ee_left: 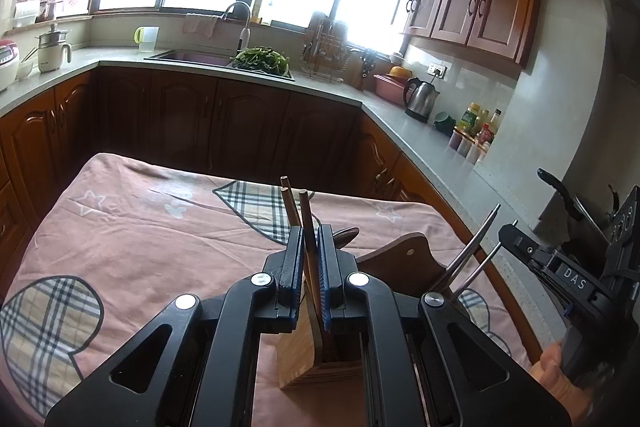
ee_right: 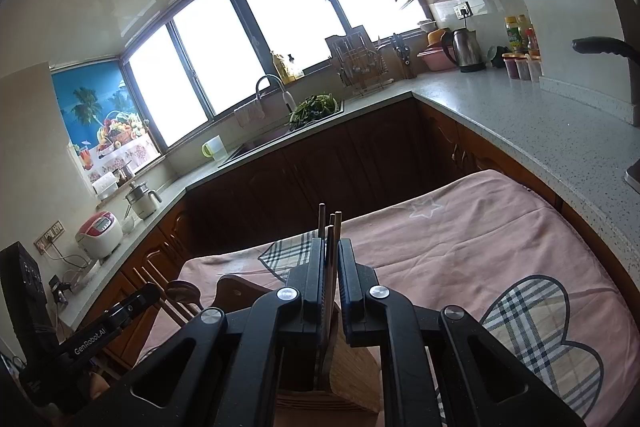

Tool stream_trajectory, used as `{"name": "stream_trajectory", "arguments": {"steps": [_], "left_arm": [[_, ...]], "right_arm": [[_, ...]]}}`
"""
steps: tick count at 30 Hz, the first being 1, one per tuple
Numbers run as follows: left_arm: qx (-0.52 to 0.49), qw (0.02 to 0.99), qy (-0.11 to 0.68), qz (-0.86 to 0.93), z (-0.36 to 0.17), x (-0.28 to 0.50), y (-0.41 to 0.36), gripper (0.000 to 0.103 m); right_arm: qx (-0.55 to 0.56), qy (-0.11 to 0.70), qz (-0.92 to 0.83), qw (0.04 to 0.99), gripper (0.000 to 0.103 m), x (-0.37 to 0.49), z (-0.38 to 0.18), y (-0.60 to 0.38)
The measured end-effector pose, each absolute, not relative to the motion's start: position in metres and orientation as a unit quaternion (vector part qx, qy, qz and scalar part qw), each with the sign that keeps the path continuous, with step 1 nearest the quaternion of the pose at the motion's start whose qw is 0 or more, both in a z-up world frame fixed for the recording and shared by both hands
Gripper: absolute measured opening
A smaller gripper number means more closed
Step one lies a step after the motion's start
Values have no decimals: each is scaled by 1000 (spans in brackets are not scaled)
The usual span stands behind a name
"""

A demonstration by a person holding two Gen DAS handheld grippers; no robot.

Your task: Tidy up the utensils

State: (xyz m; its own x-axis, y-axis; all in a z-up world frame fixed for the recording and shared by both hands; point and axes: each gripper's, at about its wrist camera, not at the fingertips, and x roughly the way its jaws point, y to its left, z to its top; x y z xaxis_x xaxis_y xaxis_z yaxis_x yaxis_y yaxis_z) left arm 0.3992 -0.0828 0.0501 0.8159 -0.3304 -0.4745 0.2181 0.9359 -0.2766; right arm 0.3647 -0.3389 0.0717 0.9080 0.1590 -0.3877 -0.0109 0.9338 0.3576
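Here, on the left of the left wrist view, the pink cloth (ee_left: 132,227) with plaid hearts is covering the tabletop. At centre, the left hand-held gripper (ee_left: 309,267) is clamping 1 brown wooden chopstick (ee_left: 307,227) between its blue-edged pads, with the chopstick's lower end going down into the light wooden utensil holder (ee_left: 298,351) that is standing on the cloth just under the jaws. 2 more wooden chopsticks (ee_left: 289,205) are sticking up just behind the left jaw. Further right, a dark wooden board (ee_left: 404,259) is lying on the cloth, and 2 metal chopsticks (ee_left: 474,251) are slanting up and to the right. At the far right edge, the right hand-held gripper (ee_left: 560,267) is coming in from the side, with a person's hand (ee_left: 554,375) wrapping its grip.

In the right wrist view, the left hand-held gripper's body is showing at lower left, beside a dark wooden spoon (ee_right: 182,291). At centre, the right hand-held gripper's jaws are standing nearly together around thin upright sticks (ee_right: 330,259) over the same holder, and whether the pads are pressing on them is not clear. On the right, the pink cloth is stretching away toward the grey counter (ee_right: 520,123).
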Motion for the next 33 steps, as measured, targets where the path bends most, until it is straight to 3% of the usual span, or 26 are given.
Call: {"name": "stream_trajectory", "arguments": {"steps": [8, 10, 13, 14, 17, 19, 21, 22, 23, 24, 26, 28, 33], "left_arm": [[-102, 947, 267, -147, 51, 399, -85, 6], [-101, 947, 267, -148, 51, 399, -85, 9], [-104, 947, 264, -149, 51, 397, -83, 25], [-104, 948, 263, -149, 52, 396, -83, 30], [-101, 948, 261, -152, 53, 394, -84, 31], [-99, 948, 260, -153, 54, 392, -85, 37], [-98, 949, 259, -151, 55, 389, -84, 52], [-99, 950, 257, -149, 55, 387, -83, 57], [-100, 950, 257, -147, 56, 385, -81, 67], [-100, 951, 256, -144, 56, 383, -80, 80], [-100, 953, 252, -133, 58, 377, -76, 94], [-102, 956, 247, -124, 59, 371, -71, 101], [-106, 956, 247, -116, 60, 358, -60, 103]], "right_arm": [[180, 208, 47, 960, 9, 366, 71, -339], [183, 208, 48, 960, 10, 366, 70, -339], [189, 210, 49, 958, 14, 369, 68, -341], [191, 211, 49, 957, 22, 369, 67, -342], [199, 208, 50, 956, 43, 368, 64, -346], [201, 207, 50, 956, 43, 367, 64, -348], [206, 208, 51, 955, 49, 367, 64, -350], [209, 207, 52, 954, 60, 366, 64, -351], [210, 205, 53, 954, 73, 365, 65, -352], [211, 203, 52, 955, 80, 364, 66, -353], [208, 195, 48, 957, 94, 360, 68, -353], [205, 192, 47, 958, 99, 356, 70, -353], [202, 187, 53, 960, 100, 345, 76, -350]]}}
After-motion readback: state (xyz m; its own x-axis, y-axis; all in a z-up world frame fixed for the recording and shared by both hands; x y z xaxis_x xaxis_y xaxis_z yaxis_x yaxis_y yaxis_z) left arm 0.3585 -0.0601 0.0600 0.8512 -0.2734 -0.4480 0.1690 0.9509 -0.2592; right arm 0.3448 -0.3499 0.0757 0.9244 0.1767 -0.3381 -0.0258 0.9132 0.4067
